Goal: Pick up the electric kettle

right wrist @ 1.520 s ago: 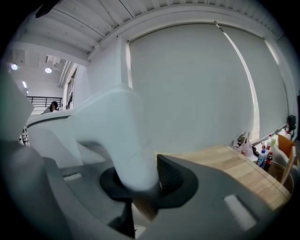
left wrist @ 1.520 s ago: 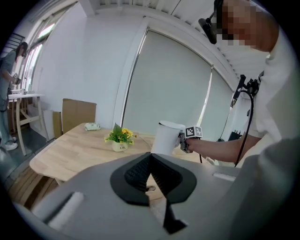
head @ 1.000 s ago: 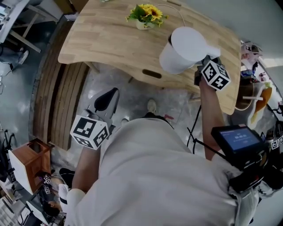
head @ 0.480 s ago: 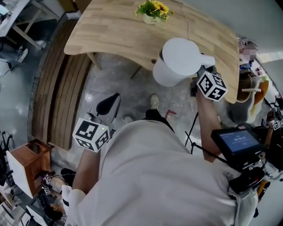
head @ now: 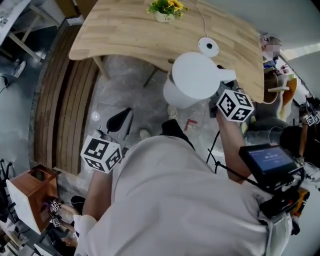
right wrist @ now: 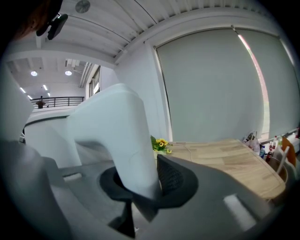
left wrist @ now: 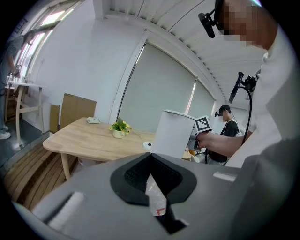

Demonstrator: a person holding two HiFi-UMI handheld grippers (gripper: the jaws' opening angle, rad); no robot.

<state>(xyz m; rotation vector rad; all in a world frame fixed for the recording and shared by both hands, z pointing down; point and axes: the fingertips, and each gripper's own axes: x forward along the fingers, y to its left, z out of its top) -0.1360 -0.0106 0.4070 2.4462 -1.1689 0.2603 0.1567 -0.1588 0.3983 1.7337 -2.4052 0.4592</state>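
The white electric kettle (head: 192, 80) hangs in the air in front of the table's near edge, off its round base (head: 208, 46), which stays on the wooden table (head: 125, 35). My right gripper (head: 220, 96) is shut on the kettle's handle (right wrist: 117, 136); in the right gripper view the dark pads (right wrist: 174, 180) clamp the white handle from both sides. My left gripper (head: 121, 117) is low at the left above the floor, shut, with nothing in it. In the left gripper view the kettle (left wrist: 173, 133) shows ahead, beyond the closed jaws.
A small pot of yellow flowers (head: 164, 9) stands at the table's far side, with a cord running to the base. A wooden crate (head: 32, 187) sits on the floor at the lower left. Another person (left wrist: 226, 129) stands beyond the table. Clutter lines the right edge.
The kettle has come off the table towards me with the right gripper, uncovering its round base on the tabletop. The left gripper stays low at my left.
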